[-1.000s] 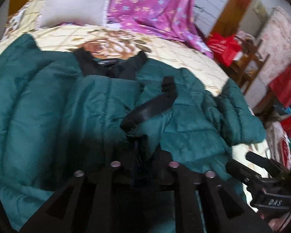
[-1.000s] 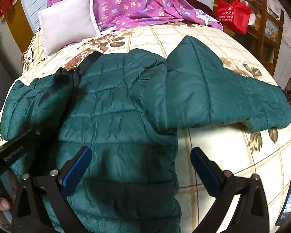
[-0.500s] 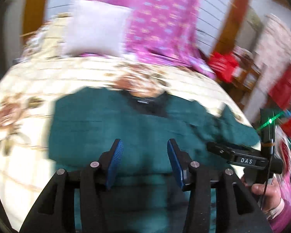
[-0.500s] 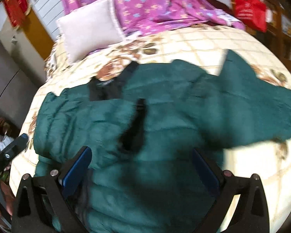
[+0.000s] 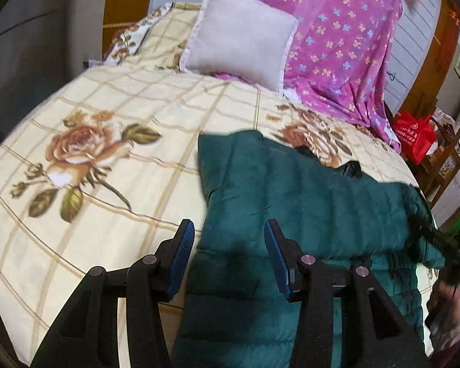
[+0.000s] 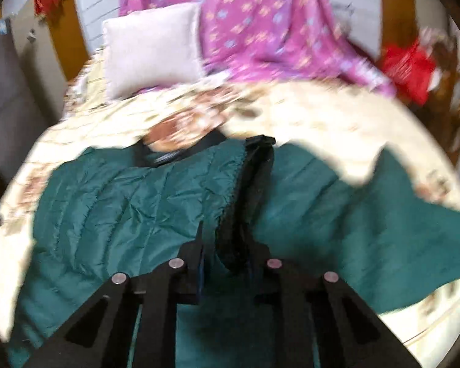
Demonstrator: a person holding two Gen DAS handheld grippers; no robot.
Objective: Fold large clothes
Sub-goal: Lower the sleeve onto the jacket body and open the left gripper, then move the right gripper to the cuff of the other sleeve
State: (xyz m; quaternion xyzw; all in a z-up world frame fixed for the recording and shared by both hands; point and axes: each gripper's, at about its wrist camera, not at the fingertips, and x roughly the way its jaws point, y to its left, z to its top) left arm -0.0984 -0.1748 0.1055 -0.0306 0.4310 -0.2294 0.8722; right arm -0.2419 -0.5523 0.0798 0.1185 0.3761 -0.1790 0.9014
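A dark green puffer jacket (image 5: pixel 306 202) with black lining lies on the floral bedspread (image 5: pixel 107 128), its left side folded over the body. My left gripper (image 5: pixel 228 245) is open and empty, hovering over the jacket's left folded edge. In the right wrist view the jacket (image 6: pixel 122 202) fills the middle, its right sleeve (image 6: pixel 383 214) spread to the right. My right gripper (image 6: pixel 227 245) is shut on the jacket's black-lined front edge (image 6: pixel 248 190).
A white pillow (image 5: pixel 239 33) and a purple floral cloth (image 5: pixel 337 40) lie at the head of the bed. A red bag (image 5: pixel 414 135) and wooden furniture stand at the right. The bed's left half is bare bedspread.
My left gripper let go of the jacket, opened and pulled back to the left. My right gripper moved in over the jacket and shut on its black-lined edge.
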